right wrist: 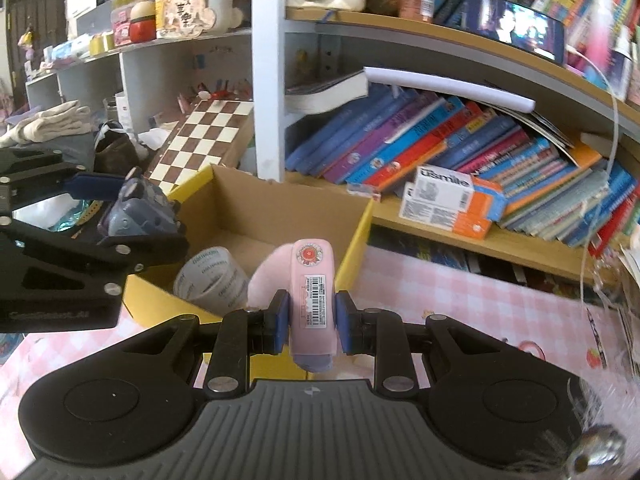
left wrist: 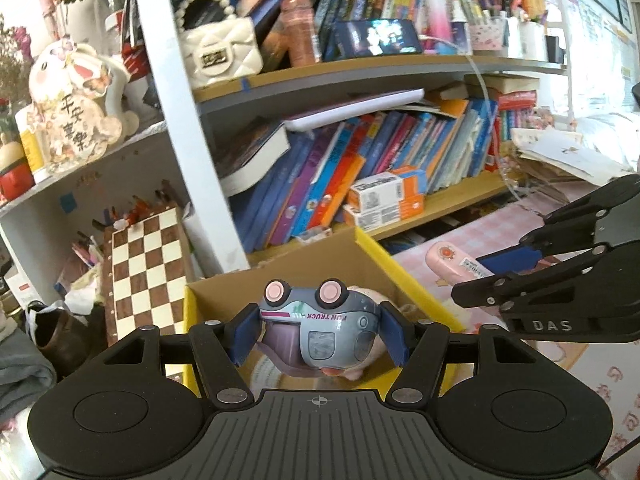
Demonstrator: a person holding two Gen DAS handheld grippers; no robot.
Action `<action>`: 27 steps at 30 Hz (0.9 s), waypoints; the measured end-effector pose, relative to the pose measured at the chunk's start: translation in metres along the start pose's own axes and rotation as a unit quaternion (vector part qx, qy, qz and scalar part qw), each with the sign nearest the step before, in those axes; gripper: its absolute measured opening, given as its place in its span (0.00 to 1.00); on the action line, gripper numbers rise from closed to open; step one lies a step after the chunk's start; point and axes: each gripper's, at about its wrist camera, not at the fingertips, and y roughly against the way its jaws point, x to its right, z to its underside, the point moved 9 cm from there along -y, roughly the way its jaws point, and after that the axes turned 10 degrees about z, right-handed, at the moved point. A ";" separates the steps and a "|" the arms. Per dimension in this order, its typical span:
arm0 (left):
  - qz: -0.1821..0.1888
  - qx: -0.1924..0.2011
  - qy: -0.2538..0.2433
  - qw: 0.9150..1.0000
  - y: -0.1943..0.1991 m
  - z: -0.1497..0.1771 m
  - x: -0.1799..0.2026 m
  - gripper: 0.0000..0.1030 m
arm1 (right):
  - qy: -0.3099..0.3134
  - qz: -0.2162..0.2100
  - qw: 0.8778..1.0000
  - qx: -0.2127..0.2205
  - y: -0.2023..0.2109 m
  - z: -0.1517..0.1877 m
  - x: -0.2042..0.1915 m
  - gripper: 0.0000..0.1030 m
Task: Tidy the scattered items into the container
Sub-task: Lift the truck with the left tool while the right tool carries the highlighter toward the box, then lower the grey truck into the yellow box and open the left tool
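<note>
Now your left gripper is closed around the toy truck, above the cardboard box. Your right gripper pinches narrowly the pink case, near the box edge.

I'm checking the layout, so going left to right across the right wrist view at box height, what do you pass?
Left tool gripping the toy truck → tape roll in the cardboard box → pink device in the right tool → orange usmile box.

Upside-down grey toy truck and pink case hang over the yellow-edged cardboard box.
</note>
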 end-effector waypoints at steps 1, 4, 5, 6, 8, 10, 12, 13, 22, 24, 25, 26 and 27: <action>-0.001 -0.002 0.002 1.000 -0.004 0.001 -0.004 0.61 | 0.003 -0.001 1.000 -0.001 -0.004 -0.002 -0.002 0.23; -0.002 -0.010 0.006 1.000 -0.017 0.004 -0.015 0.61 | 0.011 -0.005 1.000 -0.005 -0.016 -0.008 -0.006 0.23; -0.002 -0.013 0.007 1.000 -0.021 0.006 -0.018 0.61 | 0.013 -0.007 1.000 -0.006 -0.020 -0.010 -0.008 0.23; -0.003 -0.016 0.007 1.000 -0.025 0.006 -0.021 0.61 | 0.016 -0.008 1.000 -0.008 -0.025 -0.011 -0.009 0.23; -0.002 -0.020 0.010 1.000 -0.033 0.008 -0.028 0.61 | 0.023 -0.013 1.000 -0.010 -0.034 -0.015 -0.013 0.23; -0.002 -0.025 0.011 1.000 -0.041 0.008 -0.035 0.61 | 0.029 -0.017 0.999 -0.012 -0.043 -0.019 -0.017 0.23; -0.001 -0.032 0.008 0.999 -0.048 0.010 -0.042 0.61 | 0.034 -0.021 0.999 -0.014 -0.052 -0.023 -0.021 0.23; -0.001 -0.036 0.006 0.999 -0.052 0.011 -0.045 0.61 | 0.037 -0.022 0.999 -0.014 -0.056 -0.025 -0.022 0.23; 0.003 -0.072 0.001 0.997 -0.086 0.023 -0.073 0.61 | 0.063 -0.043 0.997 -0.022 -0.092 -0.041 -0.036 0.23; 0.007 -0.078 0.003 0.997 -0.090 0.025 -0.077 0.61 | 0.069 -0.047 0.996 -0.025 -0.100 -0.044 -0.039 0.23; 0.010 -0.082 0.004 0.997 -0.092 0.026 -0.078 0.61 | 0.071 -0.050 0.996 -0.027 -0.104 -0.046 -0.041 0.23; 0.012 -0.086 0.004 0.996 -0.094 0.028 -0.080 0.61 | 0.073 -0.053 0.995 -0.028 -0.108 -0.047 -0.042 0.23; 0.014 -0.090 0.004 0.996 -0.095 0.030 -0.081 0.61 | 0.076 -0.055 0.995 -0.030 -0.111 -0.049 -0.043 0.23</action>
